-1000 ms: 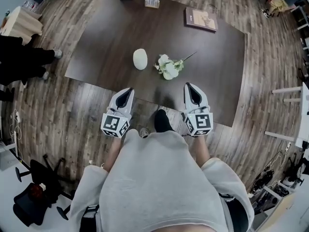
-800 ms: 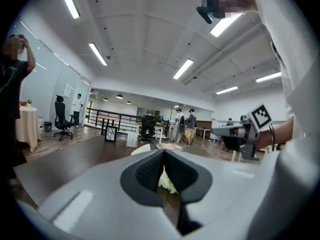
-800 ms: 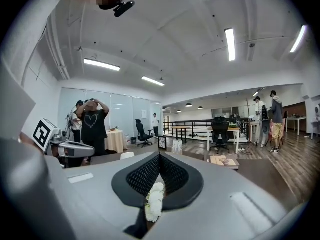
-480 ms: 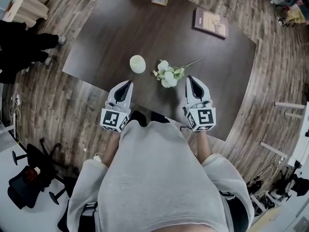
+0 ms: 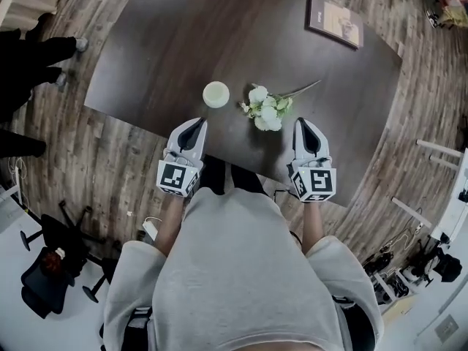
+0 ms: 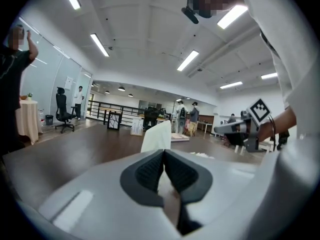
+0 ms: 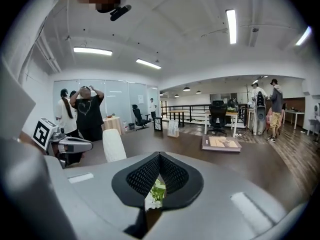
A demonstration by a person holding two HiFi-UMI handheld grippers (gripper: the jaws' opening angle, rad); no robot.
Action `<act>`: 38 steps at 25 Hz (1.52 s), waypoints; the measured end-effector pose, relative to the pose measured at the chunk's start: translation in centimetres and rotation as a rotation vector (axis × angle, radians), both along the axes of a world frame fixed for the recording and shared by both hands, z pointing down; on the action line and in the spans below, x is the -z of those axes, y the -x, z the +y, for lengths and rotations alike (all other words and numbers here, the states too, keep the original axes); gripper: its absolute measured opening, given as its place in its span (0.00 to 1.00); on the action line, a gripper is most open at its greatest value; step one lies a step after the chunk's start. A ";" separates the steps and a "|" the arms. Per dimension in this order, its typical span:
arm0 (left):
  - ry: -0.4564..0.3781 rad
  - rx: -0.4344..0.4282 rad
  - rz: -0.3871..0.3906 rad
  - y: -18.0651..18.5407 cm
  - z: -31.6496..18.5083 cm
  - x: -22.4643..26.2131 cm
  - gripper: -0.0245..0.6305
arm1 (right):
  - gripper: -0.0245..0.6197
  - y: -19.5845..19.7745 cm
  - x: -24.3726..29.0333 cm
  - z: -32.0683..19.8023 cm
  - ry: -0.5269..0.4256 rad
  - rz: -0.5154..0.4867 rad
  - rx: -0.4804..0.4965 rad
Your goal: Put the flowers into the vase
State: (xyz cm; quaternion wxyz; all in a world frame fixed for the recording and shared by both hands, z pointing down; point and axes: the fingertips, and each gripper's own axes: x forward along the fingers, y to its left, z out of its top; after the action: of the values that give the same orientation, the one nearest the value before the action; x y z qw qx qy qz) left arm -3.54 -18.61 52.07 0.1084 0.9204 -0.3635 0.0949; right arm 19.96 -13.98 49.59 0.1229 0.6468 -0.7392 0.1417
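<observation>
White vase (image 5: 216, 94) upright on the table (image 5: 161, 42), close to its near edge; flowers (image 5: 268, 112) flat on their side just right of it, not touching, stems toward the far right corner; book (image 5: 335, 22) by that corner. Left gripper (image 5: 196, 125) clenched on nothing, over the near edge, short of the vase; right gripper (image 5: 304, 124) likewise clenched and empty, near the flowers.

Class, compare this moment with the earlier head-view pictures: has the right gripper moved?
Yes. The right gripper has advanced farther in over the table, and its tip is now closer to the flowers.
</observation>
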 end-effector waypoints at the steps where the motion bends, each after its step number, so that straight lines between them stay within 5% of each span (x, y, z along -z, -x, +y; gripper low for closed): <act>1: 0.004 -0.001 0.002 0.0 -0.2 -0.6 0.05 | 0.03 -0.1 -0.6 0.0 0.012 0.002 -0.008; 10: 0.021 -0.029 -0.031 -0.1 -0.7 -4.3 0.07 | 0.03 1.6 -3.9 -1.2 0.061 0.019 0.022; 17: 0.000 -0.043 -0.053 -1.6 -2.4 -5.8 0.61 | 0.03 1.3 -4.0 -1.4 0.074 0.022 0.021; 22: -0.073 -0.083 -0.074 -3.7 -4.6 -6.0 0.63 | 0.04 0.4 -3.8 -2.0 0.074 0.031 0.015; 33: -0.093 -0.090 -0.085 -5.4 -6.2 -6.5 0.64 | 0.04 -0.5 -4.6 -1.9 0.097 0.029 0.004; 38: -0.106 -0.103 -0.082 -5.5 -6.2 -6.8 0.56 | 0.03 -0.7 -5.7 -1.6 0.114 0.022 -0.004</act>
State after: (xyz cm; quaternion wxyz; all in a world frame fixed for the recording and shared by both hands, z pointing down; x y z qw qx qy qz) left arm 1.94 -24.81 58.88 0.0398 0.9376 -0.3244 0.1186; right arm 20.70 -15.60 55.32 0.1672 0.6418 -0.7272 0.1767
